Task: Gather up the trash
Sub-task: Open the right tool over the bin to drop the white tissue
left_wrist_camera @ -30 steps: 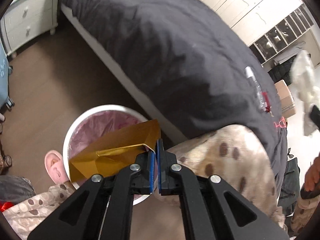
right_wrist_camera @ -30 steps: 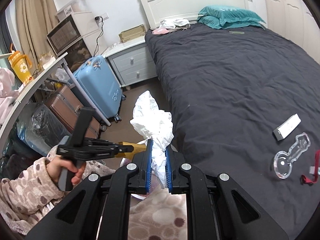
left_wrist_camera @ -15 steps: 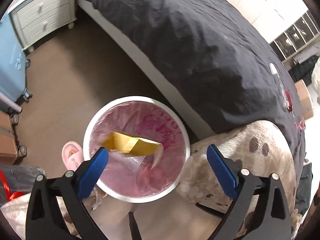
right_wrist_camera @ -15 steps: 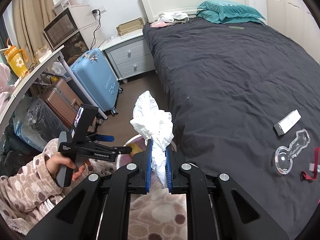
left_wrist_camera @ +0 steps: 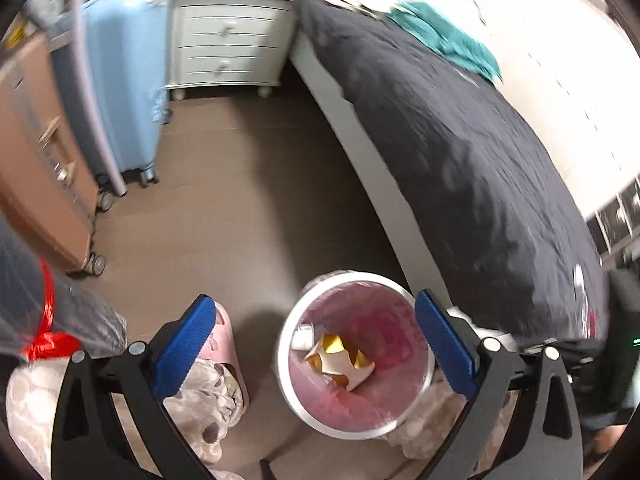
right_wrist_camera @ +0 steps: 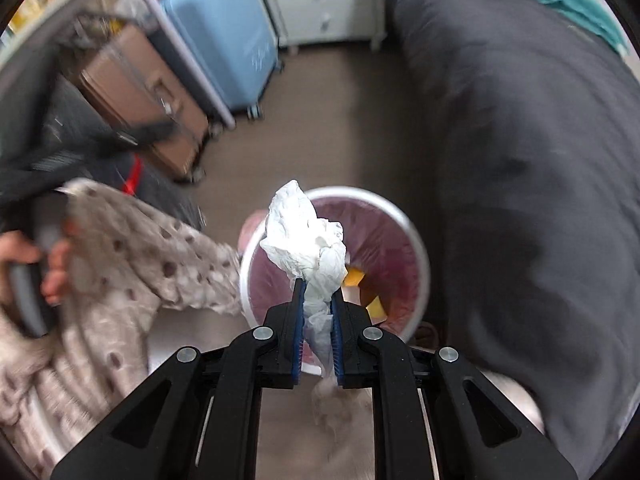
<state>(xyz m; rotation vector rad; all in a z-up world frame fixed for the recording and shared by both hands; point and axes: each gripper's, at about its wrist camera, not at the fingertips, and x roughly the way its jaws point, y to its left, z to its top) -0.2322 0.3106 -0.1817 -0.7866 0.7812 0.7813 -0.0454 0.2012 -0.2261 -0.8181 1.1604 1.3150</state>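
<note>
Left wrist view: white round trash bin (left_wrist_camera: 354, 354) on the brown floor (left_wrist_camera: 240, 200), lined with a pink bag, just beside the edge of the dark-covered bed (left_wrist_camera: 460, 152). Inside the bin, a crumpled gold-and-white wrapper (left_wrist_camera: 340, 360) lying on the liner. Left claw (left_wrist_camera: 316, 350) spread wide above the bin, nothing between its blue pads (left_wrist_camera: 186, 340), one pad to each side of the rim. Pink slipper (left_wrist_camera: 222, 334) on the floor just beside the bin, on the side away from the bed. Blue suitcase (left_wrist_camera: 124, 80) and white nightstand (left_wrist_camera: 228, 40) well apart from the bin, across the floor. Right wrist view: right claw (right_wrist_camera: 317, 312) closed tight on a crumpled white tissue (right_wrist_camera: 308, 248), the wad sticking up past the fingertips and held over the near rim of the bin (right_wrist_camera: 416, 248). Gold wrapper (right_wrist_camera: 354, 278) visible in the bin behind the tissue. Left hand (right_wrist_camera: 44, 264), in a spotted sleeve, blurred, well away from the bin on the suitcase side.
</note>
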